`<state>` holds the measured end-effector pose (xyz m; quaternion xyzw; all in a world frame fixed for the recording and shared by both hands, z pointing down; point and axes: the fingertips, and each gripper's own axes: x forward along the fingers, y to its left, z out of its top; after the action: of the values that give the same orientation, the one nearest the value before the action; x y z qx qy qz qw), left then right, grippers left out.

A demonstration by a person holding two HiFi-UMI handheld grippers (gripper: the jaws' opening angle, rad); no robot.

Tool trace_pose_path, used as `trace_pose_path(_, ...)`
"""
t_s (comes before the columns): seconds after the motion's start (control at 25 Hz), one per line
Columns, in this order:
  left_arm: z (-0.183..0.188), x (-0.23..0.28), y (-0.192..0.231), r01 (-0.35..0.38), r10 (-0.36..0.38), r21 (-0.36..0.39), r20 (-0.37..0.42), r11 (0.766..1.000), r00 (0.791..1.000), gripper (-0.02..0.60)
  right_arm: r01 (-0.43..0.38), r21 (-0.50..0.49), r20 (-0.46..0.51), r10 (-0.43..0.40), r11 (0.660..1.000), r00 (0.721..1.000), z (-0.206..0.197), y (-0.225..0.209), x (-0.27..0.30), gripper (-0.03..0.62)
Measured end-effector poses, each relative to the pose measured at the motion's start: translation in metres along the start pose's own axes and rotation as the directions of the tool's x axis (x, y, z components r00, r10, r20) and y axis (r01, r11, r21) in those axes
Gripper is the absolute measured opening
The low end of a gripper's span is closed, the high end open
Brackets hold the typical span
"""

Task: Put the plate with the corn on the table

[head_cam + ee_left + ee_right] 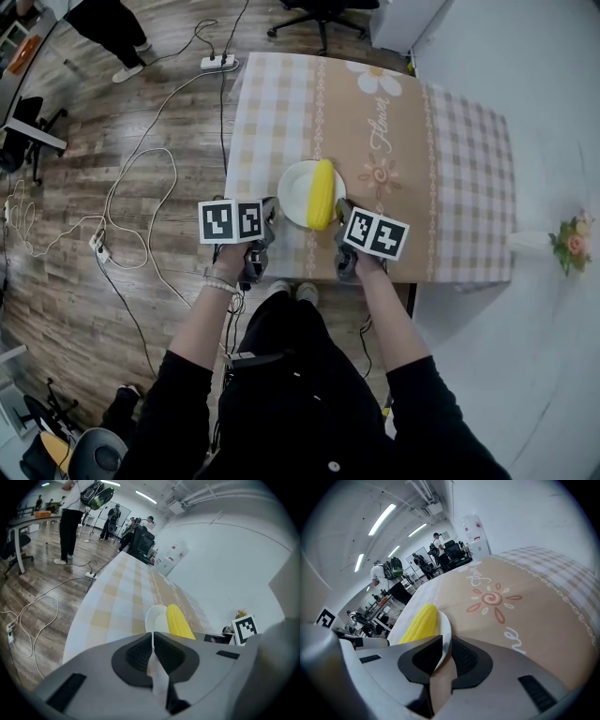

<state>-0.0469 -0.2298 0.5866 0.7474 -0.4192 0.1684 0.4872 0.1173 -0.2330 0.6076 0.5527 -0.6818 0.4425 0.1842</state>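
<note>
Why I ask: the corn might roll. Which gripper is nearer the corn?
Right. The right gripper pinches the plate rim beside the corn; the left gripper pinches the opposite rim, bare plate between it and the corn.

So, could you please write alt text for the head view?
From above, a person holds a round white plate with a yellow corn cob by its opposite rims, the left gripper and right gripper each clamped on one side. It is at the near side of a table covered in a beige checked cloth.
</note>
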Motion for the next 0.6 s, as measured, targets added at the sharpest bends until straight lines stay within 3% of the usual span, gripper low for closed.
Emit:
trace_pose_path(0.4,0.015,-0.02,-0.022,-0.001,-0.011,0.115,0.104,0.993,0.995,0.014,0.019,-0.054,0.08,-0.015,0.998,0.997,0.015,0.0,-0.025,0.058)
trace_pose_path(0.6,0.022,-0.03,-0.04,-0.014,-0.015,0.2,0.144,0.98,0.989,0.014,0.017,-0.186,0.115,0.004,0.982,0.993,0.024,0.014,-0.041,0.052)
